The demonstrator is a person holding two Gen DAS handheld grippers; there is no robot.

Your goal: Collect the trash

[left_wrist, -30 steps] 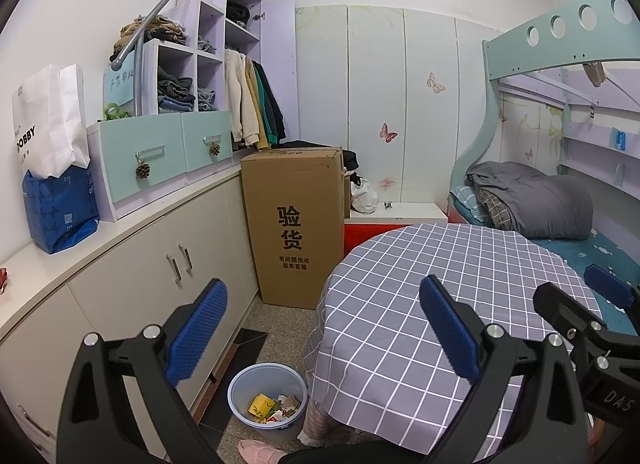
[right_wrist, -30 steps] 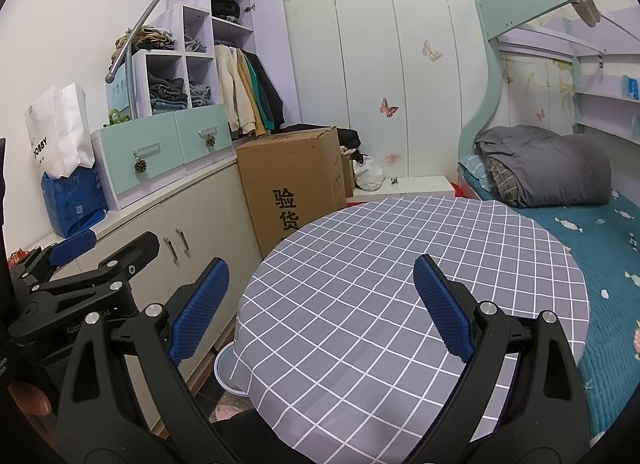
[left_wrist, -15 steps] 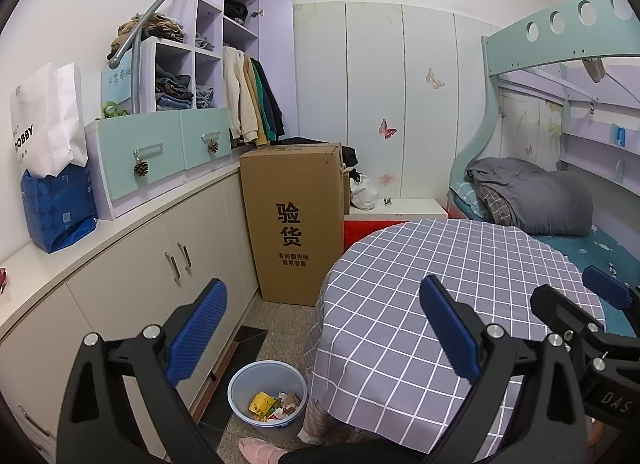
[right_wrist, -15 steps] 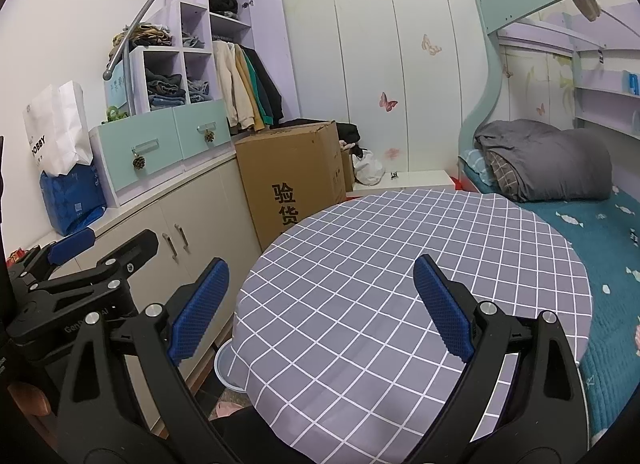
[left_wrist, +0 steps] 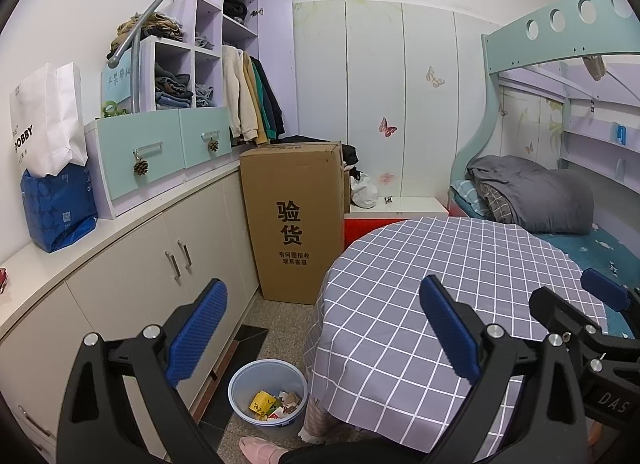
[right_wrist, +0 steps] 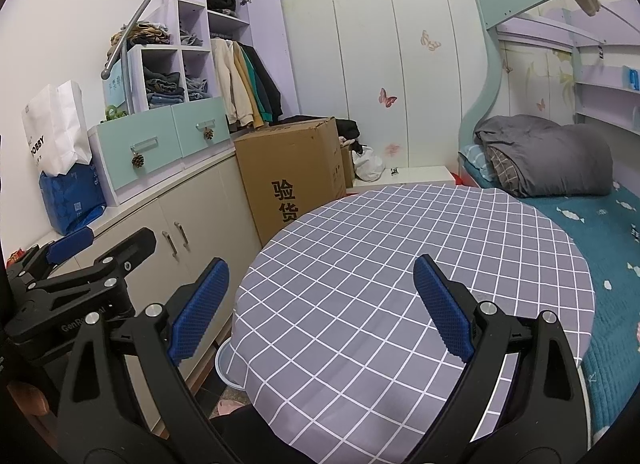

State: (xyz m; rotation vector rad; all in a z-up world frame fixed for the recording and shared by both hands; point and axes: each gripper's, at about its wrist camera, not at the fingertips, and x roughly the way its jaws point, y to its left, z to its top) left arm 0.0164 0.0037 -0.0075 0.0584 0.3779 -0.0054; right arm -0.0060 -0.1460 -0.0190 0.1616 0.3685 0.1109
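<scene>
My left gripper (left_wrist: 322,328) stands wide open and holds nothing; its blue ribbed pads (left_wrist: 196,334) are well apart, framing the floor and the table edge. My right gripper (right_wrist: 320,310) is likewise spread wide and empty, raised above the round table (right_wrist: 420,264) with its grey checked cloth. From the right wrist view the left gripper shows at 9 o'clock, beside the table and apart from it.

The trash (left_wrist: 276,403), a yellow wrapper and mixed scraps, lies inside the pale blue waste bin (left_wrist: 267,390) on the floor at 6 o'clock in the left wrist view, just beside the hanging tablecloth and near the cabinet doors (left_wrist: 176,264). In the right wrist view only a sliver of the bin rim shows under the table edge.

A tall cardboard box (left_wrist: 296,219) with printed characters stands at 12 o'clock between the cabinets and the table. A pink slipper (left_wrist: 260,448) is near the bin at 6 o'clock. A grey duvet (left_wrist: 532,195) lies on the lower bunk at 2 o'clock.
</scene>
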